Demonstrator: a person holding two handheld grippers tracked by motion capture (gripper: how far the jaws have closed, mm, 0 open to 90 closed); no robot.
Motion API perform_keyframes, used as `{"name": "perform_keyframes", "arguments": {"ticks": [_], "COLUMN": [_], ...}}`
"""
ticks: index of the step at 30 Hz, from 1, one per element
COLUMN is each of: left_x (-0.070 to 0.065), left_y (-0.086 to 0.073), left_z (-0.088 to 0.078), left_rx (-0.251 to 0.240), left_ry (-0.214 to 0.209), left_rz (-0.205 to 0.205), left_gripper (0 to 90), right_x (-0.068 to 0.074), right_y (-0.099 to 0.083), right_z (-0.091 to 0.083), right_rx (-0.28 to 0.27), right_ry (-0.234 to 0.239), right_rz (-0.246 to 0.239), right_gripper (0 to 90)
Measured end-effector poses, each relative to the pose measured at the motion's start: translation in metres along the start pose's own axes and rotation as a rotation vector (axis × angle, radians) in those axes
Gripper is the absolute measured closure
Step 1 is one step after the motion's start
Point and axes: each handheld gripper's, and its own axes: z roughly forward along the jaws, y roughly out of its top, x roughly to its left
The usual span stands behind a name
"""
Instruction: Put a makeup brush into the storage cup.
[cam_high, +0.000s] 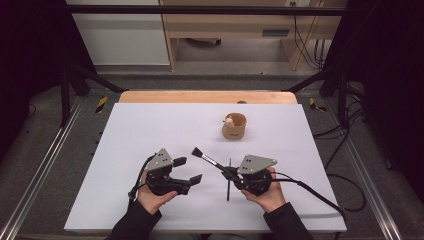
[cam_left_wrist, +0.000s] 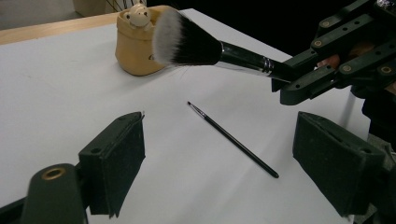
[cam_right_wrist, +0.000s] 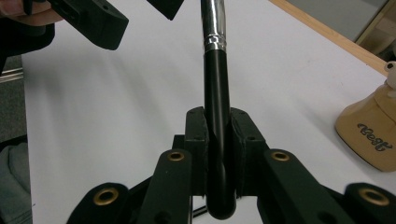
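Pinching the makeup brush (cam_right_wrist: 217, 116), the right gripper (cam_right_wrist: 217, 140) hides its handle; left gripper (cam_left_wrist: 219, 158) jaws spread.

Both grippers are black with brass-coloured rivets. Clamped in the right gripper (cam_right_wrist: 218, 135) is a black-handled brush (cam_left_wrist: 196, 46) with a silver ferrule and white-tipped dark bristles. Beyond it stands a tan cup (cam_left_wrist: 136, 44) with dark lettering. Between the grippers lies a thin black brush (cam_left_wrist: 233, 140) on the white table (cam_high: 150, 130).
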Motion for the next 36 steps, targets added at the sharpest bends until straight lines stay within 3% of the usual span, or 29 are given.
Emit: {"name": "perform_keyframes", "arguments": {"ticks": [20,36], "left_x": [-0.008,-0.006], "left_y": [0.014,0.018], "left_z": [0.01,0.018], "left_rx": [-0.069,-0.101], "left_ry": [-0.053,-0.077], "left_rz": [-0.013,-0.066], "left_gripper": [22.4,30.3], "right_x": [0.001,0.004], "right_y": [0.003,0.002], "right_z": [-0.005,0.0], "right_rx": [-0.063,-0.071], "right_ry": [-0.004,0.018], "right_rz": [0.006,0.012], "right_gripper": [79.1,79.1]}}
